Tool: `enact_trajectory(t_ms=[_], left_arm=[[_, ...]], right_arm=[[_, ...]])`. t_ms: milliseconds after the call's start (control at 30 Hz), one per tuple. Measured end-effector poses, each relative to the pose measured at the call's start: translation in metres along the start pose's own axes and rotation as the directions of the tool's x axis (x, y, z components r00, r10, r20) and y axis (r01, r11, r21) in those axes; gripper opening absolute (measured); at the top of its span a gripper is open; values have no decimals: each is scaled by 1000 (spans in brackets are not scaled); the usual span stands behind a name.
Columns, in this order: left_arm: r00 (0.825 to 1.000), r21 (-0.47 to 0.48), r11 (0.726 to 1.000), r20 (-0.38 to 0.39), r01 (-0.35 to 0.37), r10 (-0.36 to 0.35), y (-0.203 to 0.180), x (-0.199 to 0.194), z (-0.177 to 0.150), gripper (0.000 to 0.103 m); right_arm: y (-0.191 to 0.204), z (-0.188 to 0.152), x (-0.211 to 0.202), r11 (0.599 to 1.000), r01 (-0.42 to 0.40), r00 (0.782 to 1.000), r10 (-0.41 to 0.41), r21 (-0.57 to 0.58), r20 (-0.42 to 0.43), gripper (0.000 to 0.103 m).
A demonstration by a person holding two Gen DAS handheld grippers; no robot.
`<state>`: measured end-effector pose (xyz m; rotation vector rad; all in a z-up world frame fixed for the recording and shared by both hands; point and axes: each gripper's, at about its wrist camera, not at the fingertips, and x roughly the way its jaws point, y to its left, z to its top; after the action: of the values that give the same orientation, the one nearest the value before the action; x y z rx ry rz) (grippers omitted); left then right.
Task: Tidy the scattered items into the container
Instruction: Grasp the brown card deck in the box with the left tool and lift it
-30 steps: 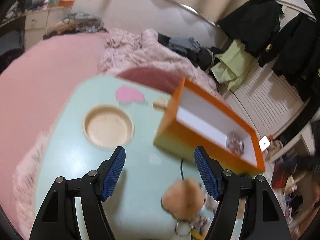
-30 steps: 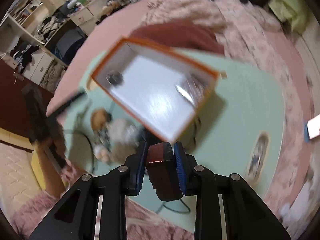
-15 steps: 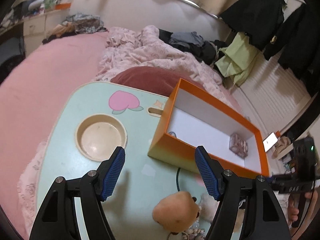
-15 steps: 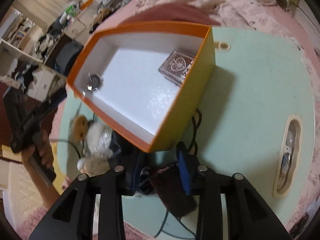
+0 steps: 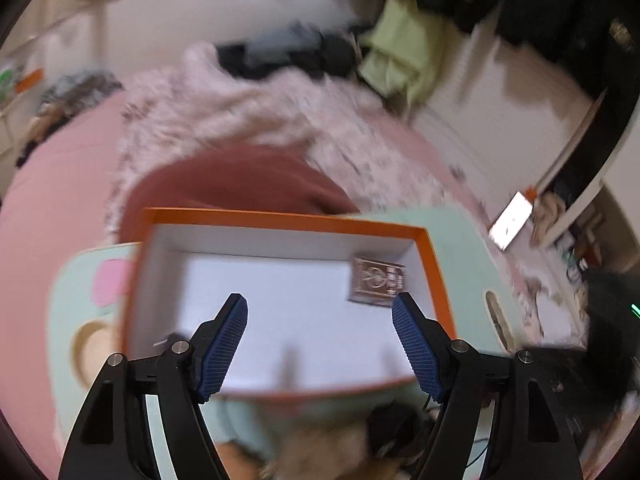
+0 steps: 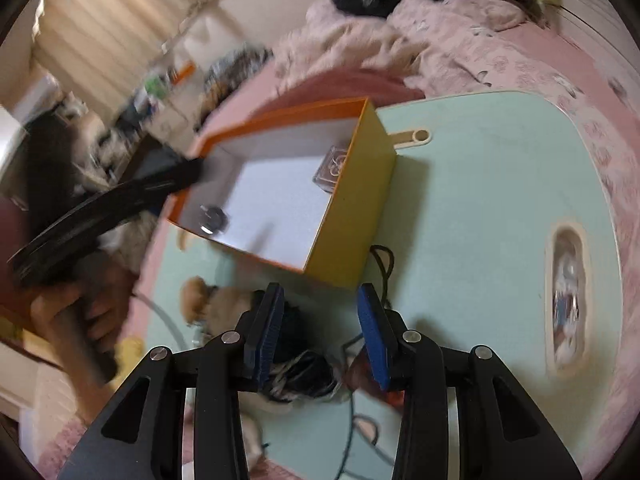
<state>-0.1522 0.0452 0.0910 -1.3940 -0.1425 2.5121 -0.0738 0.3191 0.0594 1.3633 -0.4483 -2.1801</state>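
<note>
An orange box (image 5: 434, 276) with a white inside (image 6: 360, 200) stands on the mint-green table (image 6: 480, 208). It holds a clear card case (image 5: 376, 282) (image 6: 334, 166) and a small round dark item (image 6: 212, 218). My left gripper (image 5: 320, 344) is open and empty, hovering over the box. My right gripper (image 6: 320, 332) is open and empty, above a black cord bundle (image 6: 300, 372) and a dark red item (image 6: 360, 368) near the box's front corner. Tan plush toys (image 6: 212, 304) (image 5: 320, 448) lie by the box.
A black cable (image 6: 384, 264) runs across the table by the box. A recessed slot (image 6: 566, 292) with small things is at the table's right. A round cup recess (image 5: 90, 346) is at its left. A pink bed (image 5: 60, 168) surrounds the table.
My left gripper swung right and forward over the box. My right gripper opened wider and let go of the dark red item, which now lies on the table beneath it.
</note>
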Motion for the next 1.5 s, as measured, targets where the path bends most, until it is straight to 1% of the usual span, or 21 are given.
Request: enact_trajectory(t_ms=[33, 100, 133, 200, 300, 333, 400, 533, 667, 767, 867, 900, 967, 1033, 1100, 1167, 1200, 1300, 1333, 1400, 1500], left_arm=[[999, -5, 1000, -44, 14, -14, -5, 15, 5, 70], [993, -8, 1000, -116, 13, -14, -13, 42, 10, 63], [990, 6, 1000, -141, 12, -11, -17, 53, 12, 62], [987, 35, 999, -161, 23, -17, -26, 67, 12, 61], [986, 21, 998, -161, 52, -48, -31, 74, 15, 61], [986, 28, 998, -158, 50, -45, -34, 75, 15, 61], [987, 55, 998, -160, 18, -9, -41, 81, 13, 60], [985, 62, 997, -168, 46, -35, -46, 91, 12, 60], [987, 63, 997, -158, 38, -28, -42, 89, 13, 57], [990, 68, 998, -139, -1, 11, -35, 84, 15, 54], [989, 32, 997, -127, -67, 70, -20, 76, 17, 54], [990, 16, 998, -121, -67, 69, -15, 72, 18, 54], [994, -5, 1000, -108, -30, 30, -11, 67, 19, 56], [993, -19, 1000, -122, -1, -1, -12, 67, 19, 71], [990, -11, 1000, -142, -24, 22, -15, 73, 18, 71], [984, 37, 996, -157, -77, 82, -20, 84, 15, 57], [984, 58, 995, -150, -87, 95, -22, 85, 13, 57], [989, 76, 994, -120, -72, 81, -22, 77, 10, 56], [993, 71, 996, -101, -54, 61, -21, 69, 10, 56], [999, 49, 999, -43, 13, -10, -18, 43, 9, 56], [996, 46, 996, 52, 74, -76, -10, -5, 2, 56]], right_arm=[[-3, -5, -5, 999, -33, 999, 33, 19, 16, 40], [-8, -16, -9, 997, -71, 997, 70, 38, 20, 40], [-8, -18, -8, 996, -75, 997, 74, 42, 13, 40], [-11, -22, -6, 996, -71, 997, 71, 49, -2, 40], [-17, -22, -4, 996, -65, 998, 66, 58, -18, 40], [-18, -21, -2, 995, -73, 997, 75, 66, -24, 40], [-20, -20, 0, 993, -89, 996, 91, 74, -23, 40], [-21, -21, 3, 992, -99, 995, 101, 78, -25, 40], [-19, -21, 7, 992, -103, 994, 106, 71, -38, 40], [-18, -24, 8, 992, -107, 993, 111, 71, -45, 40], [-17, -26, 10, 992, -108, 992, 111, 67, -53, 40], [-17, -27, 11, 992, -107, 992, 111, 65, -58, 40], [-16, -27, 13, 992, -106, 992, 110, 63, -62, 40], [-15, -27, 15, 992, -113, 991, 117, 65, -64, 40], [-15, -27, 16, 990, -123, 990, 128, 68, -66, 40], [-14, -28, 16, 990, -123, 990, 127, 65, -67, 40], [-13, -28, 16, 991, -119, 990, 123, 62, -65, 40], [-12, -29, 14, 994, -98, 993, 101, 48, -56, 40], [-11, -29, 13, 995, -86, 995, 88, 42, -54, 40], [-9, -30, 13, 998, -62, 997, 64, 29, -53, 40], [-3, -30, 14, 1000, -16, 999, 15, -1, -44, 40]])
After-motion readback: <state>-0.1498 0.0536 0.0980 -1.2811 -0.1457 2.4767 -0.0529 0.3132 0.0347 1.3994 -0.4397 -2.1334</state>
